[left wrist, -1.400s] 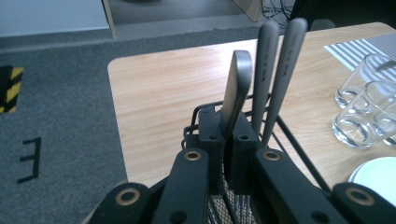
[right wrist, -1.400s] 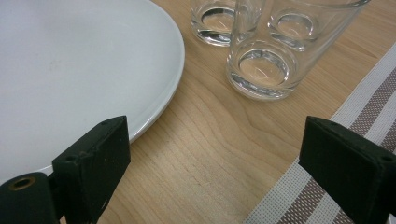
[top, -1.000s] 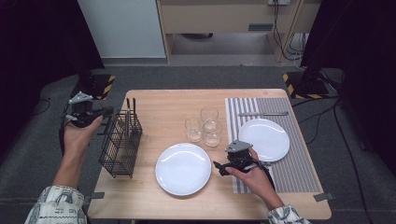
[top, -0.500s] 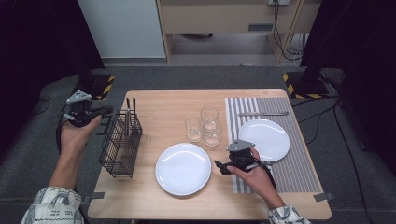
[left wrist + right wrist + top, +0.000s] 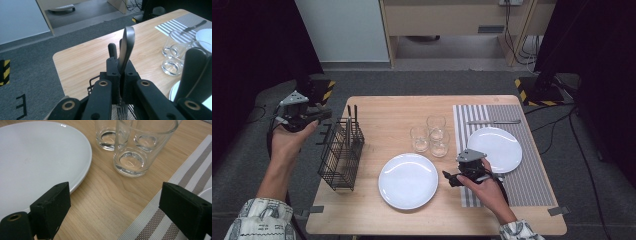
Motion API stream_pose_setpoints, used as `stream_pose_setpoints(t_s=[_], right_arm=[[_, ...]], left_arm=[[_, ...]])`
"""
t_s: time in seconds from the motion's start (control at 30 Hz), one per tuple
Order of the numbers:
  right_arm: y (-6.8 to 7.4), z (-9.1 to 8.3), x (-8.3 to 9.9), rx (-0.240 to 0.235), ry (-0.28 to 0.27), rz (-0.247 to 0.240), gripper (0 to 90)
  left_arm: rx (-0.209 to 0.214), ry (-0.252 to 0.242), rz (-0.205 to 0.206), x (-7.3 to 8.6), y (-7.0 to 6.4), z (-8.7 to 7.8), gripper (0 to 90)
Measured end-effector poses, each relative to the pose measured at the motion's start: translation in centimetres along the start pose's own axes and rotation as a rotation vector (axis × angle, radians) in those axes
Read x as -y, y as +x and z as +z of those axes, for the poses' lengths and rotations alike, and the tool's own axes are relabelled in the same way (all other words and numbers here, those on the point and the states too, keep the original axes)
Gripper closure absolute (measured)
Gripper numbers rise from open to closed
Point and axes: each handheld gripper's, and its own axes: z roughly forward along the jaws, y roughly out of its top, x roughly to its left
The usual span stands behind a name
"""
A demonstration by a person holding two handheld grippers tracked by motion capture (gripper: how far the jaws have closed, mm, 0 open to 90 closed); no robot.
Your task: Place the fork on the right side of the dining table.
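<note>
- Evidently I'm lifting a fork (image 5: 125, 51) by its handle out of the wire cutlery basket (image 5: 341, 155), at nine o'clock on the table (image 5: 392, 107); my left gripper (image 5: 120, 75) is clamped on it, tines down.
- My right gripper (image 5: 113, 205) idles with its jaws wide apart, empty, between the white plate (image 5: 37, 157) and the striped placemat (image 5: 160, 202).

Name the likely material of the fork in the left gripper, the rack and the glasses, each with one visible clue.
Fork: probably steel, a brushed grey sheen. Rack: seemingly black-coated wire, a thin open grid. Glasses: clear glass or perhaps plastic, the table visible through them.
</note>
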Motion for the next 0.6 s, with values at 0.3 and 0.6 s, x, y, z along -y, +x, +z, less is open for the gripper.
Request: stream_pose_setpoints(t_s=[0.3, 0.6], right_arm=[[-0.2, -0.2, 0.0, 0.001, -0.016, 0.008, 11.8], [0.0, -0.2, 0.0, -0.006, -0.017, 0.005, 12.1]], left_arm=[[0.027, 0.021, 0.073, -1.7, 0.0, -0.7, 86.9], [0.05, 0.024, 0.118, -3.3, -0.5, -1.6, 86.9]])
